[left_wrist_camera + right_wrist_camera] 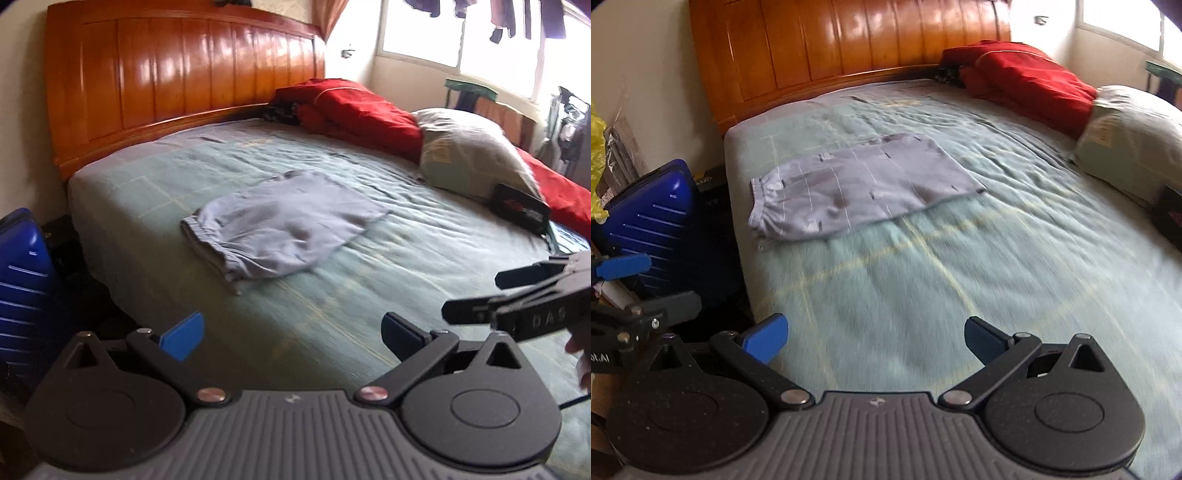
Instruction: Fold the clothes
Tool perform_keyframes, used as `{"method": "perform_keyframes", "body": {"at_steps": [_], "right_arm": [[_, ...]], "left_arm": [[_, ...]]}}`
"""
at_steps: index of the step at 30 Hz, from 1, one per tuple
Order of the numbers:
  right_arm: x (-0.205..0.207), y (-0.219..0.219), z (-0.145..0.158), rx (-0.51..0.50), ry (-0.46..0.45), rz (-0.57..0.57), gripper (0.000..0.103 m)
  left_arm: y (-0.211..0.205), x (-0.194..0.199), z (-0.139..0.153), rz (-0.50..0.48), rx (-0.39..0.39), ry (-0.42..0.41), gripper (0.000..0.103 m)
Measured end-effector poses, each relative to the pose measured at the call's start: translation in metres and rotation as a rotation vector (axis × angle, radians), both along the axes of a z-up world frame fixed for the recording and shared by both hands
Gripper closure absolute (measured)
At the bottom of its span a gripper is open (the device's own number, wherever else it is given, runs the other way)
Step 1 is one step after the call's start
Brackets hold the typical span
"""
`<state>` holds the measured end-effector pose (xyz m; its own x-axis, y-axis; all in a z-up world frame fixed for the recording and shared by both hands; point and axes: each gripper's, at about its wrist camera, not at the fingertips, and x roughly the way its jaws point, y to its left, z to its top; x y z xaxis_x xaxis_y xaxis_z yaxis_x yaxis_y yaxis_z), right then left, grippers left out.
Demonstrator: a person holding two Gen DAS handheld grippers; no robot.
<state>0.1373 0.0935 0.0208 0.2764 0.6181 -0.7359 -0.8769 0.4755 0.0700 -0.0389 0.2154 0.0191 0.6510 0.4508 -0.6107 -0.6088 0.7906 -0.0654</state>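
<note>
Soft grey folded shorts (857,184) with an elastic waistband lie flat on the wrinkled green bed (960,277), far beyond the released, empty left gripper (291,332) and right gripper (875,338).

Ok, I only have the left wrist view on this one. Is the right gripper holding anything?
Observer: No. Its own camera shows the right gripper open and empty above the bed.
Operator: The grey garment looks plain to me. Is it?
Observer: No, the grey garment has thin pale lines and small dark marks.
Operator: Anything beside the blue suitcase?
Observer: A yellow bag against the wall, left of the blue suitcase.
</note>
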Motion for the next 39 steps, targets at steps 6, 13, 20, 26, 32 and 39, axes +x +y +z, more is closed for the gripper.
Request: {"method": "perform_keyframes", "body": {"at_steps": [6,13,20,26,32,39], "right_arm": [[-0.033,-0.032,0.012,0.028,-0.028,-0.008,0.000],[-0.064,-0.051,0.019,0.031,-0.085,-0.005,0.000],[-0.075,-0.067,0.017,0.027,-0.095,-0.039,0.000],[-0.084,-0.076,0.016,0.023,-0.103,-0.048,0.000],[-0.092,-0.079,0.014,0.013,-0.121,-0.049,0.000],[-0.093,-0.080,0.015,0.024,-0.133,-0.057,0.000]], "left_arm": [[-0.031,-0.022,0.014,-0.003,0.016,-0.019,0.001],[-0.057,-0.038,0.017,0.007,0.021,-0.019,0.001],[-0.074,-0.044,0.013,0.011,0.018,-0.006,0.001],[-0.086,-0.049,0.015,0.008,0.031,-0.007,0.001],[-0.094,-0.053,0.017,-0.007,0.033,-0.026,0.001],[-0.096,-0.052,0.018,-0.026,0.019,-0.036,0.001]]}}
